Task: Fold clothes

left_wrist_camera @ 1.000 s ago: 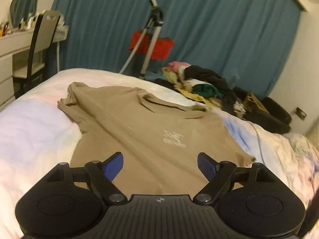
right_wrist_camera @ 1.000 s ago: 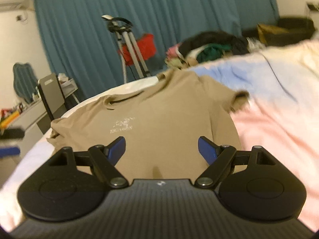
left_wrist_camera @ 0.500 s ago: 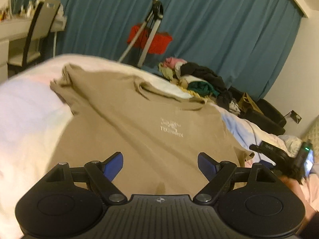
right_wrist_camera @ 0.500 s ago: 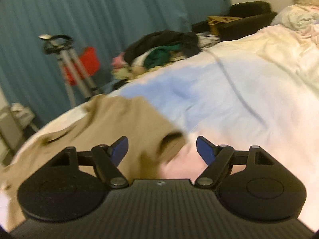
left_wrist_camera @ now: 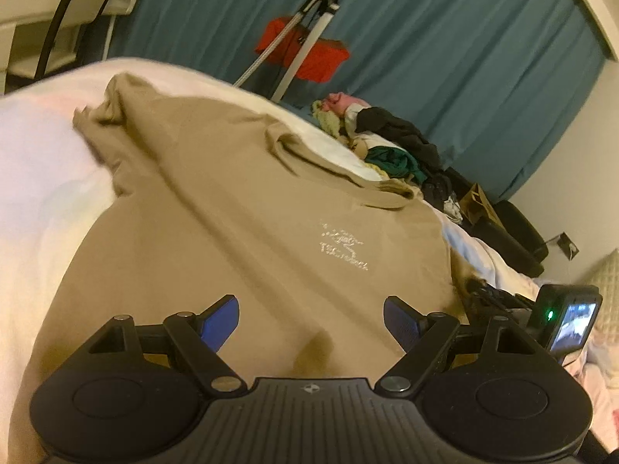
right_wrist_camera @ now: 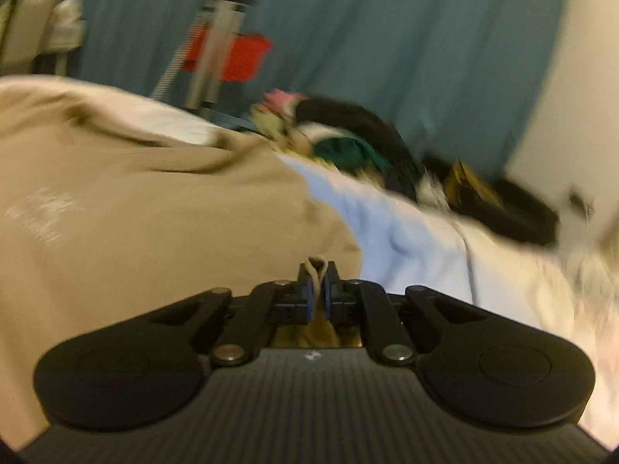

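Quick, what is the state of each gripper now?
Left gripper: open, holding nothing.
Right gripper: closed on a fold of the tan T-shirt.

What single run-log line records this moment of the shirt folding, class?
step: grasp sleeve | left gripper: open above tan T-shirt | right gripper: shut on sleeve edge | shirt: flat on bed, unfolded

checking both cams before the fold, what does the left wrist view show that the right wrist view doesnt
Only the left wrist view: the open left claw over the tan t-shirt, and the right claw's camera unit.
Only the right wrist view: the right claw shut on the shirt's sleeve edge.
Both: the shirt's chest print, clothes pile, tripod, blue curtain.
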Motion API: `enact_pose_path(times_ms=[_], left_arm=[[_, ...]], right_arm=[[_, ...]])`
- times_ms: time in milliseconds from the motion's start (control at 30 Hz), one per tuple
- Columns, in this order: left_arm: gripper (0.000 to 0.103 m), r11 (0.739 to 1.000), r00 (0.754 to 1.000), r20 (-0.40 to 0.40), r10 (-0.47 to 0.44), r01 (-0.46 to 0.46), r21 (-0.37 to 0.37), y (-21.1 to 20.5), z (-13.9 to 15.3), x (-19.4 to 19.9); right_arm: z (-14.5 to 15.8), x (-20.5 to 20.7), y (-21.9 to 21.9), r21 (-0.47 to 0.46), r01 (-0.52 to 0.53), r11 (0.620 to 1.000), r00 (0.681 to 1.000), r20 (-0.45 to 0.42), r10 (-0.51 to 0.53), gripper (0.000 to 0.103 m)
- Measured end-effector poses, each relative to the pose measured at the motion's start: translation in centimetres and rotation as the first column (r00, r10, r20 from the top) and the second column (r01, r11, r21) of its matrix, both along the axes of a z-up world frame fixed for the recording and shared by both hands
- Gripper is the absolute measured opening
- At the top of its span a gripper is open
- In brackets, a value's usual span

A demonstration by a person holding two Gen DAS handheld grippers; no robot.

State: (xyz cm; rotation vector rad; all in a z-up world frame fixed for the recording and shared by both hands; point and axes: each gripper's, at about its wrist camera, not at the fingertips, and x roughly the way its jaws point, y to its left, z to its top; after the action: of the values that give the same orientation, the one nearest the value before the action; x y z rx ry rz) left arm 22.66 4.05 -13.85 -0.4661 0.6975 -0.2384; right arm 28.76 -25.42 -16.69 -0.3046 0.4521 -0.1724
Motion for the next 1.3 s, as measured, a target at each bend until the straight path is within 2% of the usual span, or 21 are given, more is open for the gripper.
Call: enact_pose_path(times_ms=[33, 167, 333, 400, 433, 467, 533, 600, 667, 800, 867, 933, 967, 1000, 1033, 1100, 1133, 1200, 1300], left_arm=[[0.084, 1.0, 1.0, -0.009, 0.003, -0.003, -0.012, 0.2, -0.1, 0.1], [0.084, 1.0, 1.0, 0.004, 0.014, -0.014, -0.016, 0.8, 0.1, -0.2], [0.084, 1.0, 1.0, 0.011, 0.013, -0.013, 0.001, 0.8, 0.5, -0.5], [0.084, 1.0, 1.0, 0.008, 0.01, -0.01, 0.001, 0.6, 0.5, -0.4], [0.084, 1.0, 1.0, 0.006, 0.009, -0.009, 0.003, 0.5, 0.5, -0.4], [0.084, 1.0, 1.0, 0.003, 0.007, -0.007, 0.003, 0.5, 0.4, -0.3], [0.084, 1.0, 1.0, -0.006, 0.003, -0.003, -0.005, 0.5, 0.2, -0.1], [0.084, 1.0, 1.0, -0.019, 0.001, -0.001, -0.015, 0.3, 0.0, 0.1], [0.084, 1.0, 1.0, -0.026, -0.002, 0.001, -0.018, 0.2, -0.3, 0.2], [0.084, 1.0, 0.999, -0.036, -0.008, 0.008, -0.014, 0.1, -0.7, 0.4], [0.084, 1.0, 0.999, -0.044, -0.014, 0.013, -0.013, 0.0, -1.1, 0.5], [0.084, 1.0, 0.998, -0.052, -0.02, 0.02, -0.011, -0.1, -1.3, 0.5], [0.084, 1.0, 0.998, -0.054, -0.021, 0.02, -0.011, -0.1, -1.4, 0.5], [0.084, 1.0, 0.998, -0.057, -0.022, 0.021, -0.012, -0.2, -1.4, 0.5], [0.084, 1.0, 0.998, -0.06, -0.023, 0.022, -0.012, -0.2, -1.5, 0.6], [0.084, 1.0, 0.998, -0.065, -0.025, 0.024, -0.014, -0.3, -1.6, 0.6], [0.084, 1.0, 0.997, -0.068, -0.026, 0.025, -0.014, -0.4, -1.7, 0.6], [0.084, 1.0, 0.997, -0.073, -0.027, 0.026, -0.015, -0.5, -1.8, 0.7], [0.084, 0.999, 0.996, -0.08, -0.03, 0.029, -0.017, -0.6, -1.9, 0.7]], right_arm=[[0.0, -0.1, 1.2, -0.029, -0.028, 0.999, 1.0, 0.001, 0.028, 0.008], [-0.3, -0.4, 4.7, -0.047, -0.169, 0.985, 0.985, -0.048, 0.167, 0.007], [-0.6, -1.2, 8.4, -0.068, -0.354, 0.933, 0.931, -0.122, 0.345, 0.01], [0.8, -1.7, 6.8, 0.067, -0.337, 0.939, 0.935, -0.089, 0.342, 0.013], [1.5, -1.9, 5.5, 0.165, -0.326, 0.931, 0.937, -0.075, 0.341, 0.021], [2.1, -2.1, 4.3, 0.254, -0.311, 0.916, 0.941, -0.053, 0.335, 0.039], [2.9, -3.1, 1.5, 0.4, -0.276, 0.874, 0.956, 0.02, 0.292, 0.062], [3.6, -3.8, -1.4, 0.536, -0.24, 0.81, 0.969, 0.079, 0.234, 0.064], [3.4, -2.9, -3.9, 0.641, -0.174, 0.747, 0.984, 0.085, 0.156, 0.064], [1.1, 1.1, -6.8, 0.744, 0.026, 0.668, 0.999, -0.042, 0.008, 0.064], [0.1, 2.7, -6.8, 0.767, 0.045, 0.64, 0.995, -0.09, 0.038, 0.063], [-0.2, 4.2, -5.6, 0.765, 0.035, 0.643, 0.99, -0.114, 0.082, 0.056], [0.0, 4.5, -5.2, 0.756, 0.025, 0.654, 0.989, -0.114, 0.093, 0.037], [0.5, 5.0, -4.5, 0.723, 0.019, 0.69, 0.988, -0.117, 0.096, 0.026], [1.3, 5.2, -4.0, 0.665, 0.013, 0.747, 0.989, -0.121, 0.091, 0.013], [2.7, 5.3, -3.2, 0.539, 0.001, 0.842, 0.989, -0.126, 0.079, 0.013], [3.4, 5.0, -3.4, 0.485, -0.003, 0.874, 0.989, -0.125, 0.073, 0.012], [4.6, 5.0, -4.7, 0.392, 0.009, 0.92, 0.99, -0.132, 0.046, 0.011], [5.6, 5.7, -8.1, 0.247, 0.087, 0.965, 0.981, -0.188, -0.04, 0.007]])
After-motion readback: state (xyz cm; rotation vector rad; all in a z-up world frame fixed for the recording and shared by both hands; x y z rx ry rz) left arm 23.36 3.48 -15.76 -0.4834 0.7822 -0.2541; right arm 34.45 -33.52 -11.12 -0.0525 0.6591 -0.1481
